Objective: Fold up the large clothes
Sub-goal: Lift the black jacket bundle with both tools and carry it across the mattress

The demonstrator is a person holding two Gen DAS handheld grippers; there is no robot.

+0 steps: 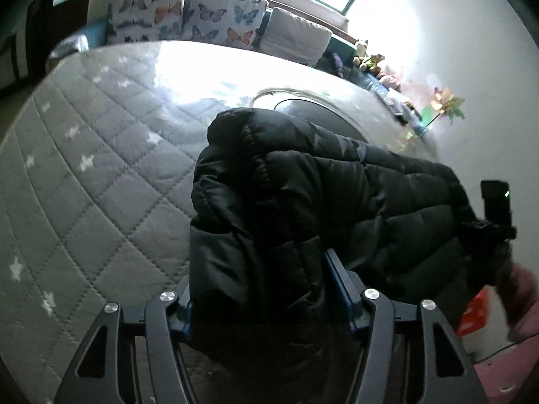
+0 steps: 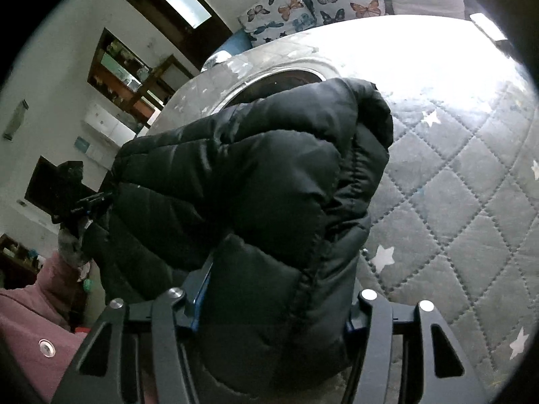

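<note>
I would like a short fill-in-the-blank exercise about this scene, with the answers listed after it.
1. Both claws grip a puffy jacket of ____ colour.
2. The grey quilt under it has a pattern of white ____.
3. The pillows at the far end of the bed show ____.
4. The left claw and the right claw are both ____ on the jacket.

Answers: black; stars; butterflies; shut

Black puffer jacket [image 1: 303,208] in left gripper [image 1: 269,289]
</note>
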